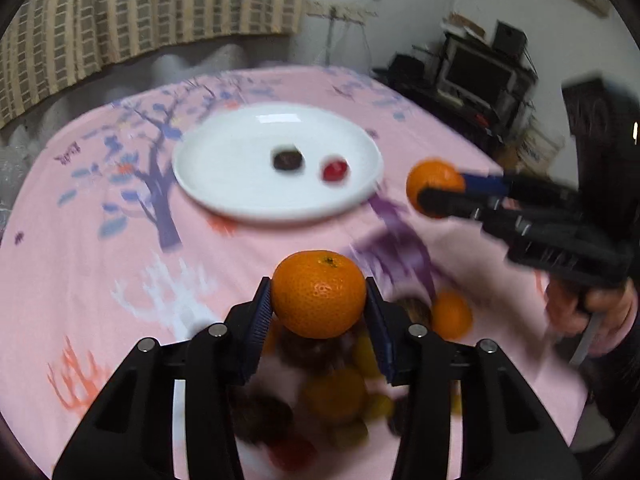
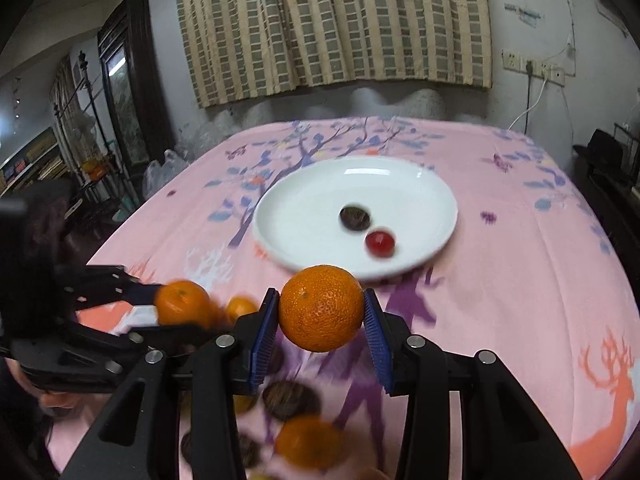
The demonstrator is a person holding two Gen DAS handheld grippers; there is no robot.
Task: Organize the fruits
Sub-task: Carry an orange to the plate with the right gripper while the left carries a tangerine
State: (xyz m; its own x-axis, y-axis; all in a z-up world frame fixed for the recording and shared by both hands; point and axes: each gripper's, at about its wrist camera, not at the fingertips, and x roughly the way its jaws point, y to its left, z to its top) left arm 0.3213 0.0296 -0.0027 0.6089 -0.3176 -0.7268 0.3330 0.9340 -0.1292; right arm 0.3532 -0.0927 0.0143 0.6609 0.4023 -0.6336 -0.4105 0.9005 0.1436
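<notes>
My left gripper (image 1: 319, 300) is shut on a tangerine (image 1: 319, 294) and holds it above a blurred pile of fruit (image 1: 332, 396) on the pink cloth. My right gripper (image 2: 321, 312) is shut on another tangerine (image 2: 321, 307), held above the cloth near the plate's front edge. In the left wrist view the right gripper (image 1: 440, 192) with its tangerine (image 1: 434, 180) is right of the white plate (image 1: 240, 168). The plate (image 2: 320, 196) holds a dark fruit (image 2: 355, 216) and a red fruit (image 2: 380, 242). The left gripper's tangerine also shows in the right wrist view (image 2: 182, 302).
The table wears a pink patterned cloth (image 2: 520, 280). More tangerines (image 2: 308, 440) and dark fruits (image 2: 290, 398) lie near the front. A checked curtain (image 2: 332, 24) hangs behind. A TV stand (image 1: 480, 76) is at the far right, a dark cabinet (image 2: 124, 80) at the left.
</notes>
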